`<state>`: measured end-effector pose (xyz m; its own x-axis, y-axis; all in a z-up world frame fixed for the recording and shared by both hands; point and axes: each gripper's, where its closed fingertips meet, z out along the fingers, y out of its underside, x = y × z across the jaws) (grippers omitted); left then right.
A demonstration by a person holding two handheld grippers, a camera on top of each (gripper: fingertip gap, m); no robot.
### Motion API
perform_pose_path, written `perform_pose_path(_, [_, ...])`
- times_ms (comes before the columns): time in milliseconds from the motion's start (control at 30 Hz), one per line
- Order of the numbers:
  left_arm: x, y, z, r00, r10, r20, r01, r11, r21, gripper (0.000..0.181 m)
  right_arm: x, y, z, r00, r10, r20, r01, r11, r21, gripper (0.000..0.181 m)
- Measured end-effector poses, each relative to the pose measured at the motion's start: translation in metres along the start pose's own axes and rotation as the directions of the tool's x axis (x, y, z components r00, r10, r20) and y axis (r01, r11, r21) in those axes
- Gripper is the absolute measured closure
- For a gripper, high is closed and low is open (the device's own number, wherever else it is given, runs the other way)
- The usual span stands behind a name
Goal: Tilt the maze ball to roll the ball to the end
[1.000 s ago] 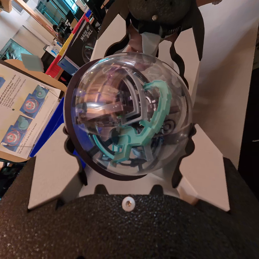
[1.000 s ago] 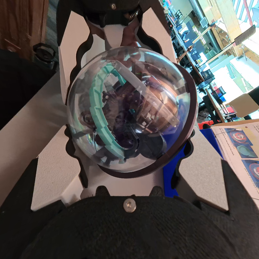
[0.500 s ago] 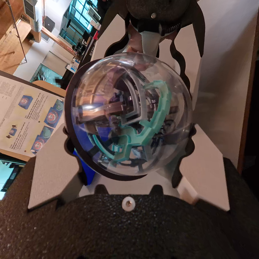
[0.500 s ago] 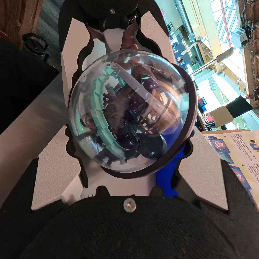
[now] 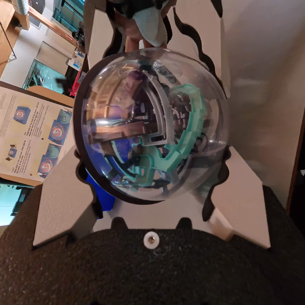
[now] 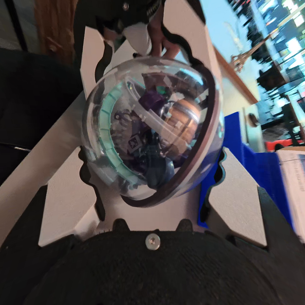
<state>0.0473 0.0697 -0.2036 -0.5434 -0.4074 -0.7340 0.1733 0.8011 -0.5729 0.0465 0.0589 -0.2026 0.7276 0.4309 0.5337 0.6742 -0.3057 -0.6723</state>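
The clear plastic maze sphere with teal track [image 5: 149,125] sits centre frame, pinched between the left gripper [image 5: 151,165] and right gripper [image 6: 152,166], jaws pressed against its sides. Since a second ago it has rolled, background shifting; small ball's position cannot be told.

The printed instruction sheet [image 5: 31,132] bears text and pictures.
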Motion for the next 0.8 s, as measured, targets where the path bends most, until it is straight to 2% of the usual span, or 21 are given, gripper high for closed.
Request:
perform_pose_path(100, [-0.003,-0.003,0.004,0.999,-0.039,-0.018,0.039,0.999,-0.003,0.024,0.003,0.014,0.006,1.000,0.001,0.021,0.000,0.999,-0.054,0.023])
perform_pose_path(367, [-0.004,-0.003,0.007,0.997,-0.068,-0.032,0.068,0.998,0.000,0.023,0.004,0.014,0.006,0.999,0.026,0.027,-0.026,1.000,-0.005,0.023])
perform_pose_path(800, [0.001,0.004,-0.004,0.995,-0.028,0.100,0.030,0.999,-0.017,0.023,0.000,0.004,0.009,0.993,-0.118,-0.027,0.118,0.993,-0.029,0.023])
